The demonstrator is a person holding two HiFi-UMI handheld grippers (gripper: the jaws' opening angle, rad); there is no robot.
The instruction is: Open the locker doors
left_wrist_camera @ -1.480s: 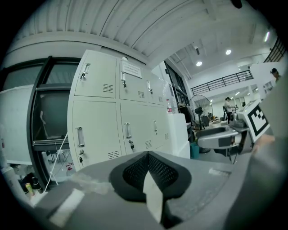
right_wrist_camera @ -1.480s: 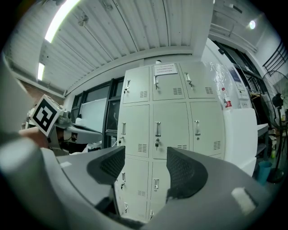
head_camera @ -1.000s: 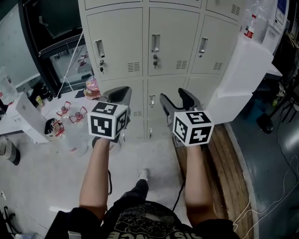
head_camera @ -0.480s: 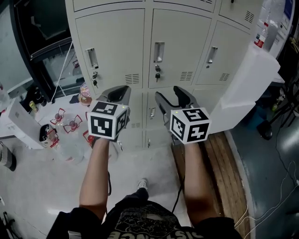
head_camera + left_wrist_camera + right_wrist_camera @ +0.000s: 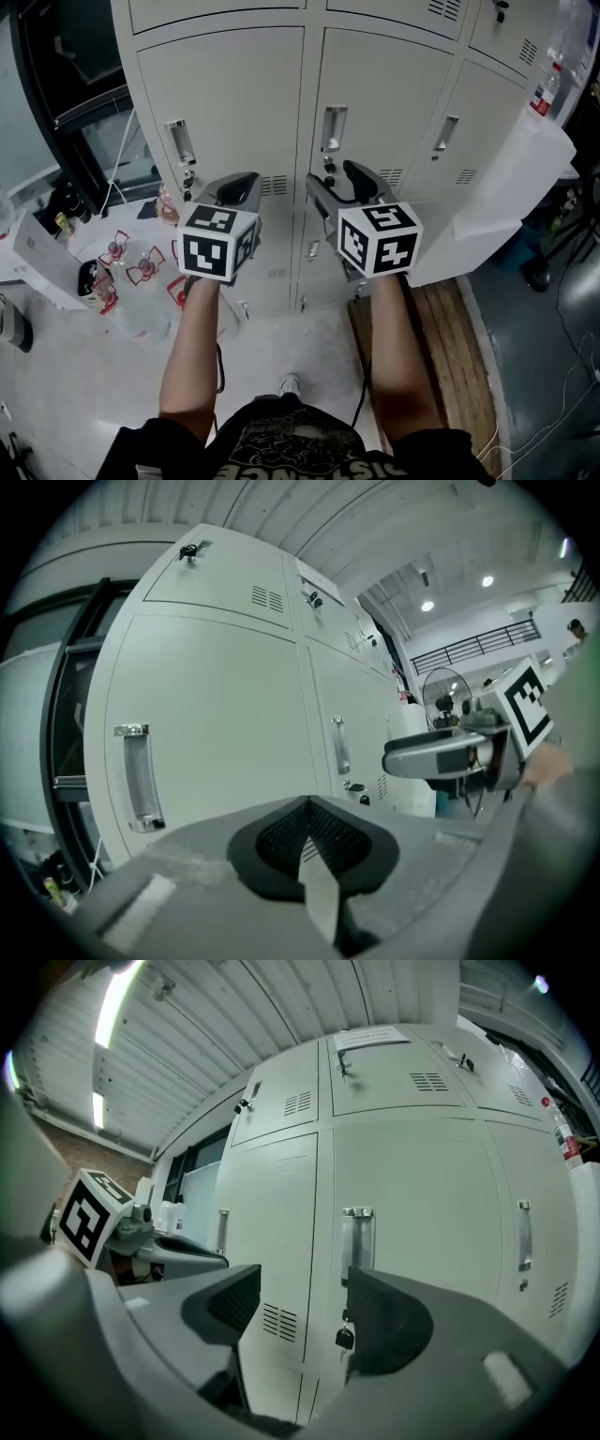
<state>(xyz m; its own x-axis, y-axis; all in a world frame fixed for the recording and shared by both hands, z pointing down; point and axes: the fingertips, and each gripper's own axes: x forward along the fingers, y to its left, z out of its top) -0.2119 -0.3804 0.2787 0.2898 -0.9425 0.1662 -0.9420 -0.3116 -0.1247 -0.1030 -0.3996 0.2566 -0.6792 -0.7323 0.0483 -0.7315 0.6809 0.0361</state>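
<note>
A bank of cream locker doors (image 5: 234, 103) stands right ahead, all those I face shut. The middle door's chrome handle (image 5: 334, 128) has a key (image 5: 344, 1337) hanging under it. My right gripper (image 5: 334, 178) is open just in front of that handle (image 5: 357, 1241), which shows in the gap between its jaws (image 5: 305, 1312), apart from both. My left gripper (image 5: 234, 187) is shut on nothing, its pads (image 5: 309, 846) pressed together. It hovers before the left door, right of and below that door's handle (image 5: 138, 775).
A white panel (image 5: 511, 187), seemingly a swung-open door, juts out at the right. Wooden boards (image 5: 450, 328) lie on the floor below it. Red-rimmed glassware (image 5: 131, 267) and a white box (image 5: 42, 258) clutter the floor at left. A third handle (image 5: 446, 138) is further right.
Both grippers have risen and moved closer to the lockers. The right gripper now stands level with the middle door's handle; earlier it was before the lower row.
</note>
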